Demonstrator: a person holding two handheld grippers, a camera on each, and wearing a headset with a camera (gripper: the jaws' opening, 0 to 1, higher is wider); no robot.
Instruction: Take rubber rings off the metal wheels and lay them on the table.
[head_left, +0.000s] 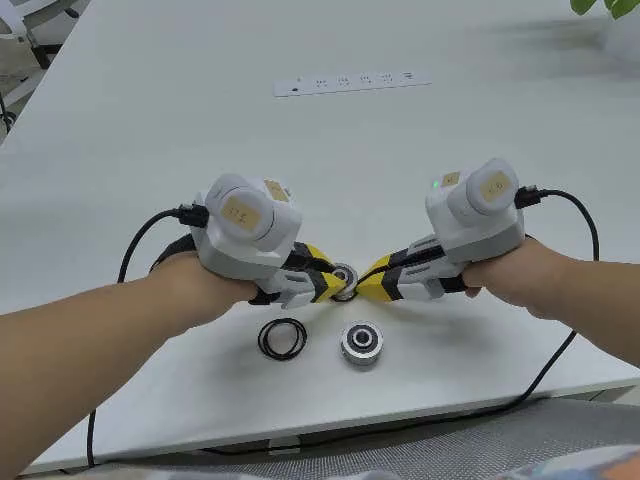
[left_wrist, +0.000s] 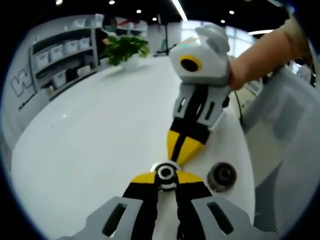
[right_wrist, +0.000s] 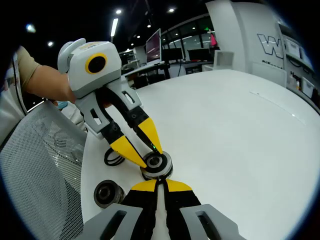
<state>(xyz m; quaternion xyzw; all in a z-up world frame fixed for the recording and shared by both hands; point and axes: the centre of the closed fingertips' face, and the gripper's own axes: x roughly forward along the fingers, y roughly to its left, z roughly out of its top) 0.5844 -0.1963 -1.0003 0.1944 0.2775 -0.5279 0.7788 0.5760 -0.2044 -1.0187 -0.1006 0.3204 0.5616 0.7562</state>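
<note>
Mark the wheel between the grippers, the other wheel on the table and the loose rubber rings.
held wheel (head_left: 345, 280): head view, its visible face.
table wheel (head_left: 361, 342): head view, its hub.
rubber rings (head_left: 262, 338): head view, left edge of the band.

Mostly hidden: held wheel (head_left: 346, 279), wedged between left gripper (head_left: 334, 284) and right gripper (head_left: 366, 286) tips; rubber ring on it or not, can't tell. plant (head_left: 605, 6) cut by top edge. power strip (head_left: 352, 82) markings too small to read.
</note>
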